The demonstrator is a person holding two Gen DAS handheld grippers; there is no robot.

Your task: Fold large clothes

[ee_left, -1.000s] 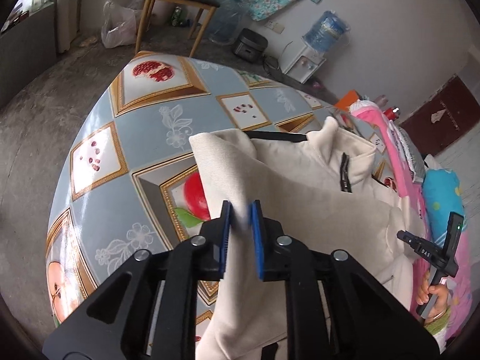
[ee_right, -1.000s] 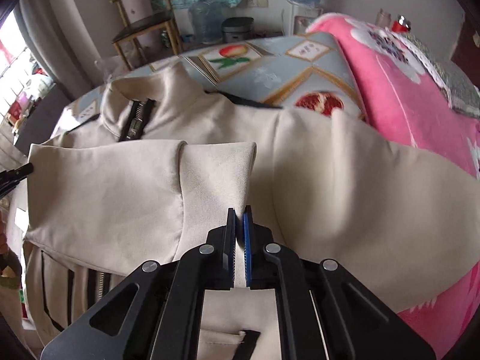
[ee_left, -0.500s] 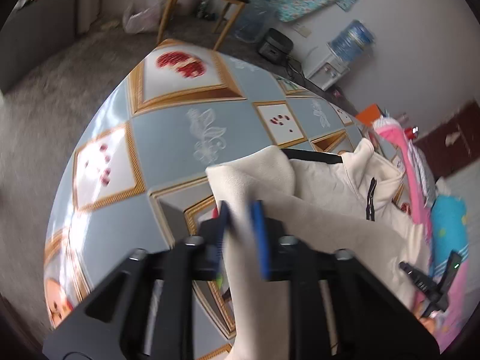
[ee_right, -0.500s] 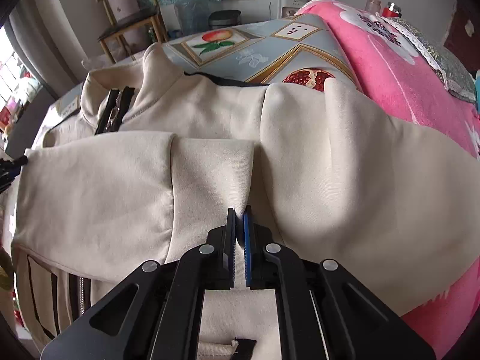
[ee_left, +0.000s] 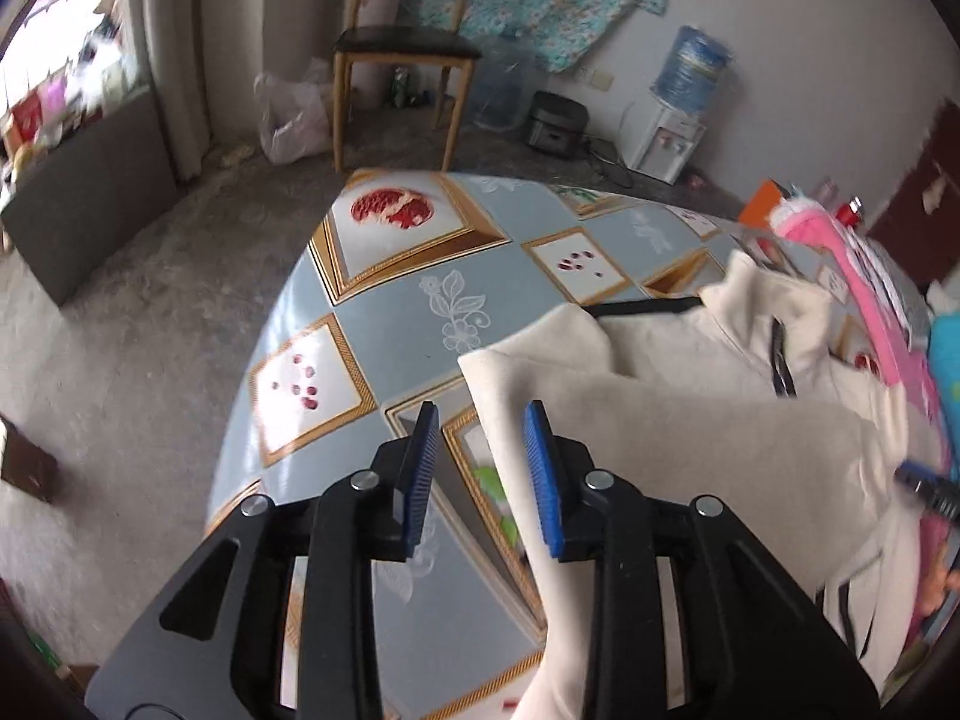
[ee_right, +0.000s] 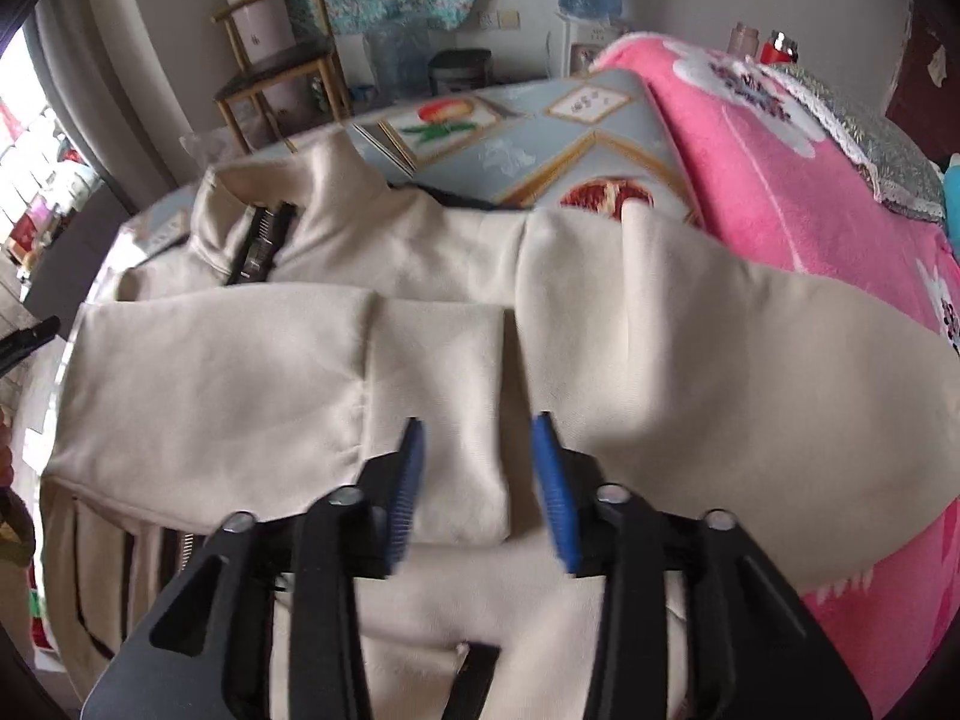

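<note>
Cream jacket (ee_right: 240,384) lies flat on my patterned table (ee_left: 384,324), sleeves folded across the chest, pink blanket (ee_right: 780,180) beside it. My left gripper (ee_left: 483,474) and right gripper (ee_right: 480,486) are both opening, pads off the cloth.

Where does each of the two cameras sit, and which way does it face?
Left wrist: rides the left gripper, angled down over the table's left part and the cream jacket's edge; its black fingers show, jaws opening, no pad pressing cloth.
Right wrist: rides the right gripper, looking down on the folded sleeves; its fingers show, jaws opening above the cuff.
Shared: jacket, table, chair, water dispenser, pink blanket.
</note>
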